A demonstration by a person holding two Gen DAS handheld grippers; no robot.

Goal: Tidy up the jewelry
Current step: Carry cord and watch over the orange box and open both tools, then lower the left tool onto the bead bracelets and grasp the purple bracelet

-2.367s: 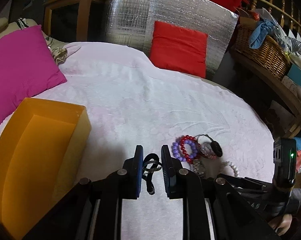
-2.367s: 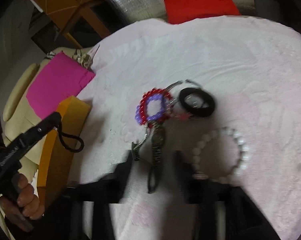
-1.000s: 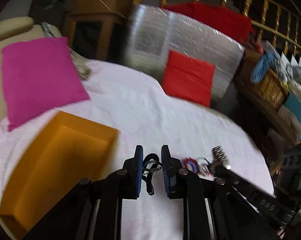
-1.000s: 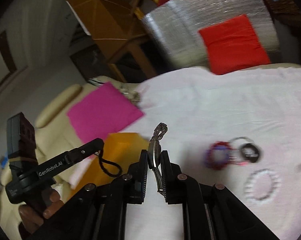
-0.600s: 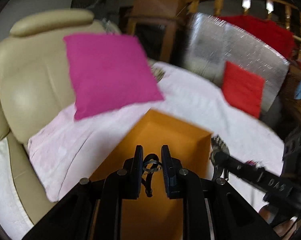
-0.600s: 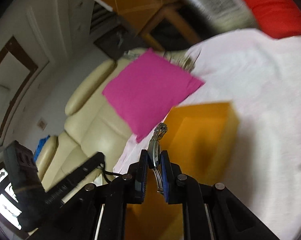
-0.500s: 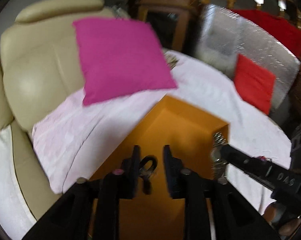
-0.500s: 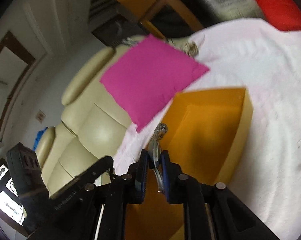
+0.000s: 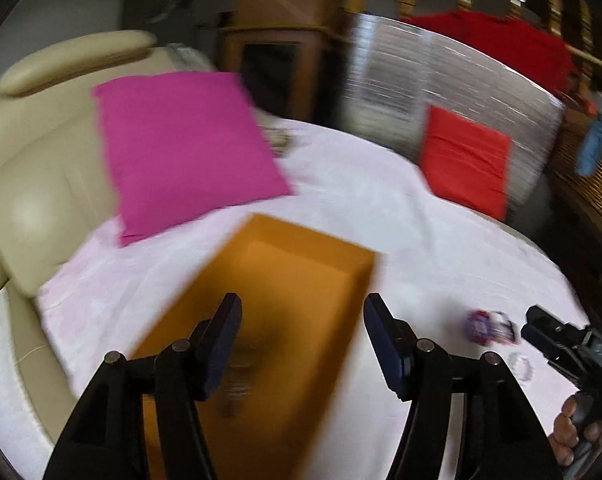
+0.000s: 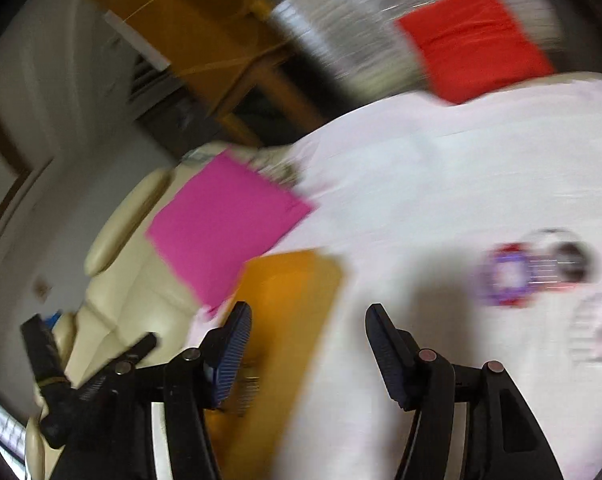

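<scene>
No text, label or number can be read anywhere.

Orange box [image 9: 301,292] open; blurred bracelets [image 10: 533,272] apparently clustered beside.

box [image 9: 285,280] contents [image 9: 237,376] smeared; bracelets [image 10: 537,270] blurred.

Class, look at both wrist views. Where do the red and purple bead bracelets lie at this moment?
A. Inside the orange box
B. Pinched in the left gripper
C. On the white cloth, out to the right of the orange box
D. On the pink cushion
C. The bead bracelets lie on the white cloth, well apart from the orange box; the left gripper, its jaws opening, holds nothing.
</scene>
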